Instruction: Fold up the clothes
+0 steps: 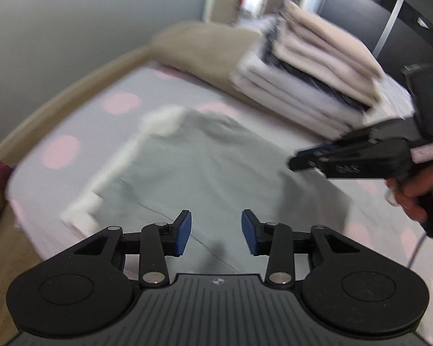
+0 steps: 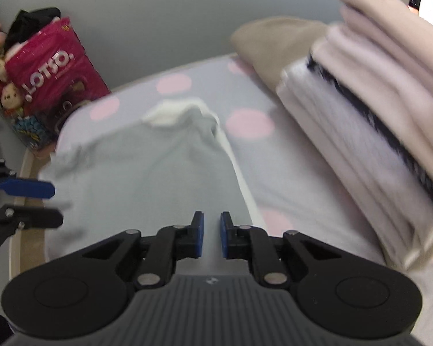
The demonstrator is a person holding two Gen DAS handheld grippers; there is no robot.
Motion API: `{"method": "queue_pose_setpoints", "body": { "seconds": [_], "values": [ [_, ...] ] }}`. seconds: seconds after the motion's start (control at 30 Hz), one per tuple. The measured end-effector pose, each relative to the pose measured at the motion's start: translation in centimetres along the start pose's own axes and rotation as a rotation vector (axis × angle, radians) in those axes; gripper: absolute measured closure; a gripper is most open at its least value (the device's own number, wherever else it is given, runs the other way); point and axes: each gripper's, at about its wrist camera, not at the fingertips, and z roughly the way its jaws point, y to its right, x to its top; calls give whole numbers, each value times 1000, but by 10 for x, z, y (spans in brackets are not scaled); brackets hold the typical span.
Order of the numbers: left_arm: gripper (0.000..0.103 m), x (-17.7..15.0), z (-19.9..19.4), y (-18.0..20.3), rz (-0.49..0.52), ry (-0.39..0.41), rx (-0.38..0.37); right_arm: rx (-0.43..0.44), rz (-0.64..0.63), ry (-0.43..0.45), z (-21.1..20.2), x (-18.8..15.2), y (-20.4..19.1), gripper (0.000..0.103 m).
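Grey shirt [image 1: 205,167] with white trim lies flat on the dotted bed [image 1: 121,102], beside a stack [image 1: 311,86] of folded clothes. Left gripper [image 1: 216,232] hangs over its near edge, jaws apart, nothing between. Right gripper [image 2: 212,235] hangs above it too, jaws narrowly apart, empty.

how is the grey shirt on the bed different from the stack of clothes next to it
The grey shirt is a single garment lying flat; the stack is several folded pieces piled high. The grey shirt is grey with white trim; the stack is mostly beige and white, with one dark layer. Both rest on the spotted bedsheet.
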Motion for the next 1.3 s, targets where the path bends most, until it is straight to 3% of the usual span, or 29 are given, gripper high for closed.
{"method": "queue_pose_setpoints", "body": {
  "seconds": [0.07,0.17,0.5,0.6,0.7,0.8,1.03,1.23,1.3],
  "values": [
    [71,-4,13,8,30,-67,-4,11,33,-12,6,-7,8,90],
    [73,-12,36,11,66,-167,29,8,69,-27,15,-10,16,100],
    [73,-17,44,18,123,-207,75,-10,102,-62,21,-17,20,103],
    [73,-16,36,26,143,-207,102,-41,83,-54,8,-21,9,92],
    [70,-15,24,36,157,-184,110,-61,77,-37,-9,-28,2,60],
    [56,-11,10,49,177,-136,115,-58,84,-23,-30,-33,-2,59],
    [47,-3,-32,76,186,14,141,-84,99,27,-85,-50,-10,45],
    [46,-15,-55,91,203,64,159,-91,135,58,-128,-72,-21,38],
    [40,-22,-63,92,190,84,152,-114,132,78,-140,-82,-29,33]
  ]
}}
